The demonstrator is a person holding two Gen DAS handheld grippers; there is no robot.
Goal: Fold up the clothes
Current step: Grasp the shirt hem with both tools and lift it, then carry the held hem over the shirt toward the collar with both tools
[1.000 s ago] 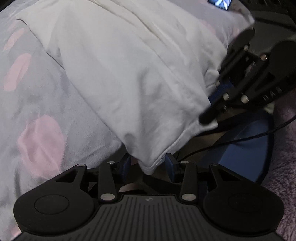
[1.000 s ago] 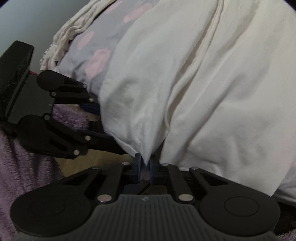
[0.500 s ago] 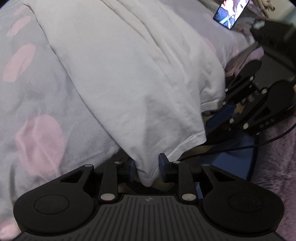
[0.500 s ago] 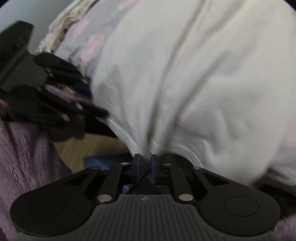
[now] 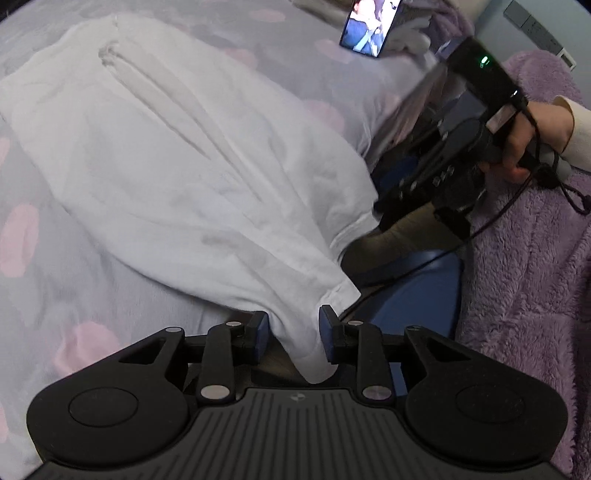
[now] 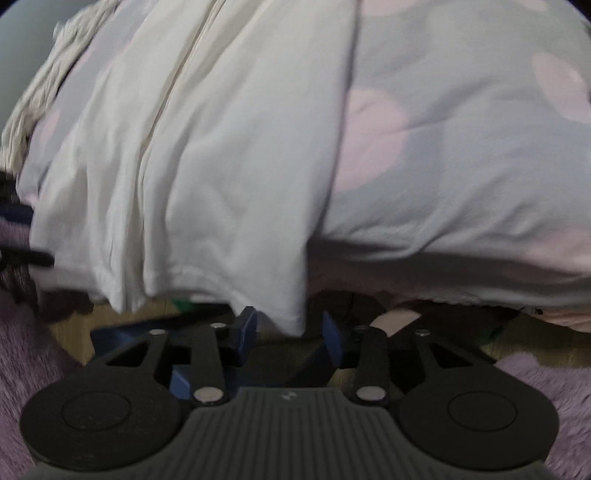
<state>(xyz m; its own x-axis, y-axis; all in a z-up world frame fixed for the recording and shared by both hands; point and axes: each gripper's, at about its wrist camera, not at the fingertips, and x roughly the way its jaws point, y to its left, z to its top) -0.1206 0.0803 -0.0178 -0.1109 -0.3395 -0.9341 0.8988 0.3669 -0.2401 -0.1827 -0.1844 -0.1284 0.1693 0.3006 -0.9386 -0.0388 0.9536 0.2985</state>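
A white garment (image 5: pixel 177 166) lies stretched along the bed, its hem hanging over the near edge. My left gripper (image 5: pixel 293 332) is open, with a hem corner hanging loose between its blue pads. My right gripper (image 6: pixel 290 332) is open too, and the other hem corner (image 6: pixel 284 317) hangs just above the gap. In the left wrist view the right gripper (image 5: pixel 439 177) sits at the right, held by a hand, beside the hem. The garment also fills the left of the right wrist view (image 6: pixel 184 147).
The bed has a grey cover with pink spots (image 5: pixel 44 206). A phone with a lit screen (image 5: pixel 369 35) lies at its far end. A purple fluffy blanket (image 5: pixel 528 277) is at the right. A blue object (image 5: pixel 417 295) and wooden floor lie below the edge.
Both grippers have opened and let go of the hem corners. They have drawn back from the bed, and the garment now lies flatter and longer along the cover.
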